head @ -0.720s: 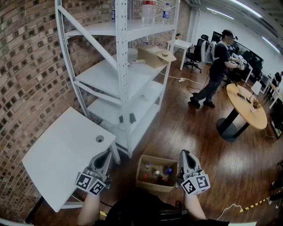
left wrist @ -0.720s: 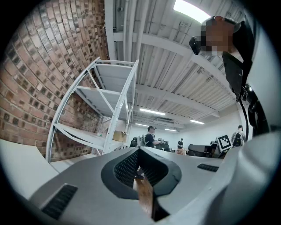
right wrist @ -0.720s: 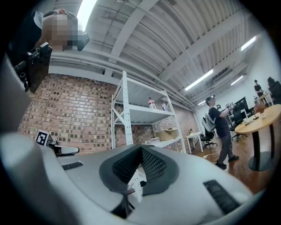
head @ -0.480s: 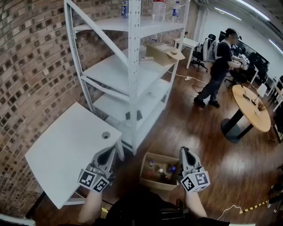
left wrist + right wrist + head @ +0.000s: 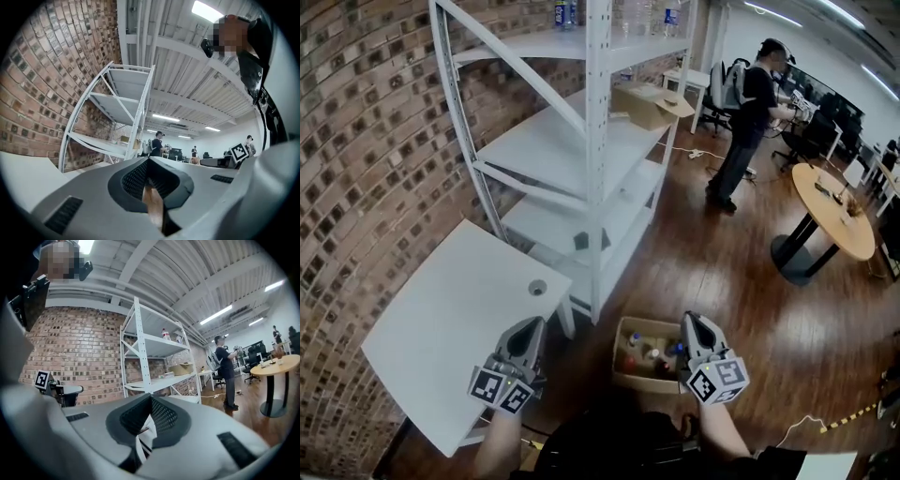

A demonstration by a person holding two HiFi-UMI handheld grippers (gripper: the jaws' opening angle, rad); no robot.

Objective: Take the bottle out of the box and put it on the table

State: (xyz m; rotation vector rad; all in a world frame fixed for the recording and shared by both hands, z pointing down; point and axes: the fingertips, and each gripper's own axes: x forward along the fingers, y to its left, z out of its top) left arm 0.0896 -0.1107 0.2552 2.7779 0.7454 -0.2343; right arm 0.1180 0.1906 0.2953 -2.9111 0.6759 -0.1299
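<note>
An open cardboard box (image 5: 628,378) stands on the wooden floor just in front of me, with several bottles (image 5: 651,355) upright inside, their caps showing. My right gripper (image 5: 690,323) hovers over the box's right edge, jaws shut on nothing; in the right gripper view (image 5: 150,398) the jaws meet and it looks out level at the shelving. My left gripper (image 5: 529,326) is held left of the box, near the corner of the white table (image 5: 441,328). Its jaws (image 5: 149,160) are closed together and hold nothing, and it points slightly upward.
A tall white metal shelving rack (image 5: 581,159) stands against the brick wall behind the table and box, holding a cardboard box (image 5: 649,103) and bottles on top. The table has a round cable hole (image 5: 537,288). A person (image 5: 748,112) stands far right near a round table (image 5: 836,211).
My view has swung: the table, rack and box have slid rightward in the picture, and the box now lies closer under the right gripper. Both grippers stay shut and keep their places.
</note>
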